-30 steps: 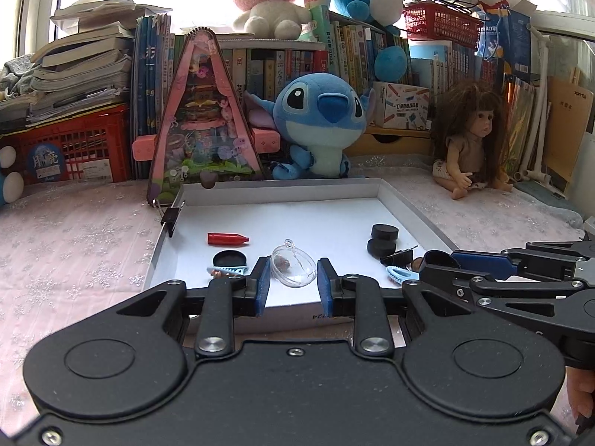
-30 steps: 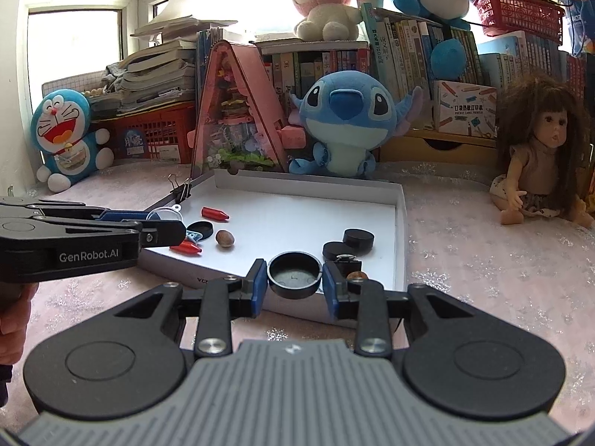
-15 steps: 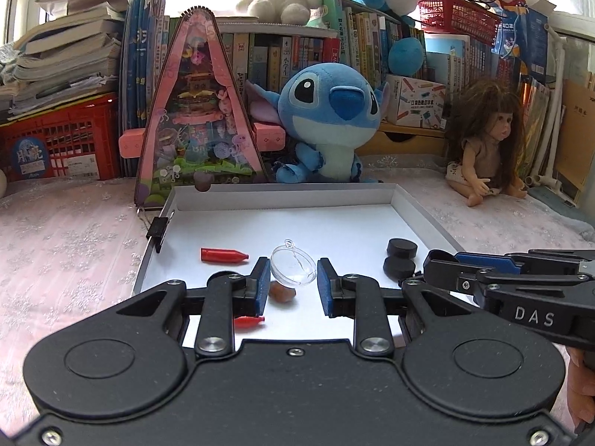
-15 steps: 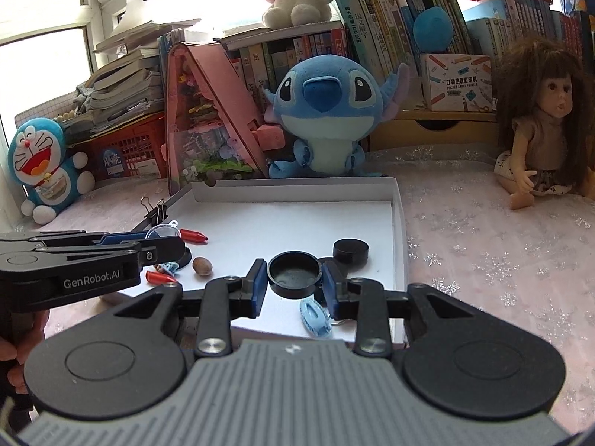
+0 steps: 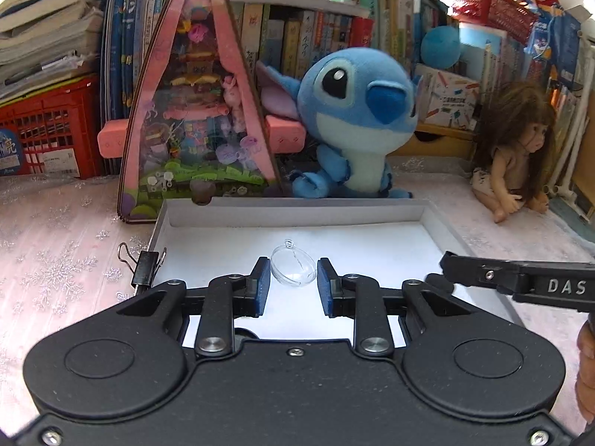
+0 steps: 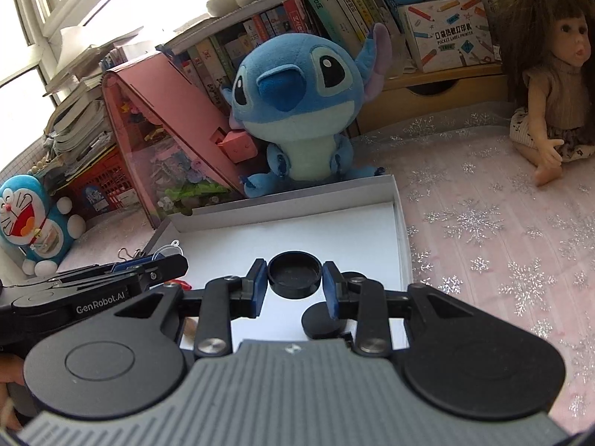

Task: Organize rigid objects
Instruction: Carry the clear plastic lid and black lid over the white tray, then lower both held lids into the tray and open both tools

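Observation:
My left gripper (image 5: 293, 285) is shut on a clear plastic half-dome (image 5: 293, 268) and holds it above the white floor of a shallow box tray (image 5: 297, 210). Over the same tray (image 6: 282, 200), my right gripper (image 6: 295, 287) is shut on a black round cap (image 6: 295, 274) with its hollow side up. Two black discs (image 6: 321, 321) lie under and beside its right finger. The left gripper (image 6: 111, 284) appears at the left of the right wrist view with the dome (image 6: 169, 251) at its tip. A red piece (image 6: 180, 283) and a brown nut (image 6: 189, 329) lie below it.
A black binder clip (image 5: 145, 273) sits on the tray's left wall. Behind the tray stand a pink triangular toy house (image 5: 197, 119), a blue plush (image 5: 353, 122) and a doll (image 5: 513, 156), with books and red crates beyond. Pink snowflake cloth covers the table.
Both grippers have moved forward over the tray toward its far wall, each carrying its piece. The right wrist view has rolled, so the scene now tilts.

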Motion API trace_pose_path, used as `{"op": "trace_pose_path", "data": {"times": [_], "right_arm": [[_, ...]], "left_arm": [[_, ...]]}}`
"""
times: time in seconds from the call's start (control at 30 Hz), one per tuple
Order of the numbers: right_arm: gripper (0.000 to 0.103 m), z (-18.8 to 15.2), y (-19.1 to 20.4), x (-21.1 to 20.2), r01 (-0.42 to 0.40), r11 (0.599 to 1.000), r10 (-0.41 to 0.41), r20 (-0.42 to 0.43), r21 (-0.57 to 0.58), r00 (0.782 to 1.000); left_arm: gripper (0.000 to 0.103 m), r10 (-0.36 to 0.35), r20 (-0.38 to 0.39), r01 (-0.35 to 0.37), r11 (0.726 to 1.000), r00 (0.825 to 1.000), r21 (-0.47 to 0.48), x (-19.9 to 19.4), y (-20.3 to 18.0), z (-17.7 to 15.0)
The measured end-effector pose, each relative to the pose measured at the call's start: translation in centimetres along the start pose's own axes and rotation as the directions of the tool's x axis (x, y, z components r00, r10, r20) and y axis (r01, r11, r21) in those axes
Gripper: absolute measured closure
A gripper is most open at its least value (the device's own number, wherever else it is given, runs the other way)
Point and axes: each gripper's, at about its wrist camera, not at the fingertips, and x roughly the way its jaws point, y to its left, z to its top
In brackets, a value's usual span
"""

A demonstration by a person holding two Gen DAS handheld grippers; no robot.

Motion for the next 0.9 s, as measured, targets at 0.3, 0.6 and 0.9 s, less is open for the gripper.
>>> {"op": "trace_pose_path", "data": {"times": [0.3,0.6,0.9], "right_arm": [[0.065,1.5,-1.7,2.4,0.081,0.996,-0.081,-0.006,0.021,0.997],[0.065,1.1,-0.8,5.2,0.150,0.986,-0.151,-0.008,-0.075,0.988],[0.065,0.8,-0.6,5.8,0.155,0.983,-0.158,-0.021,-0.101,0.987]], "left_arm": [[0.078,0.057,-0.031,-0.058,0.998,0.998,-0.027,2.4,1.6,-0.3],[0.078,0.090,-0.051,-0.092,0.995,0.995,-0.038,3.8,2.7,-0.8],[0.078,0.099,-0.069,-0.101,0.994,0.993,-0.028,4.2,2.4,-0.6]]}}
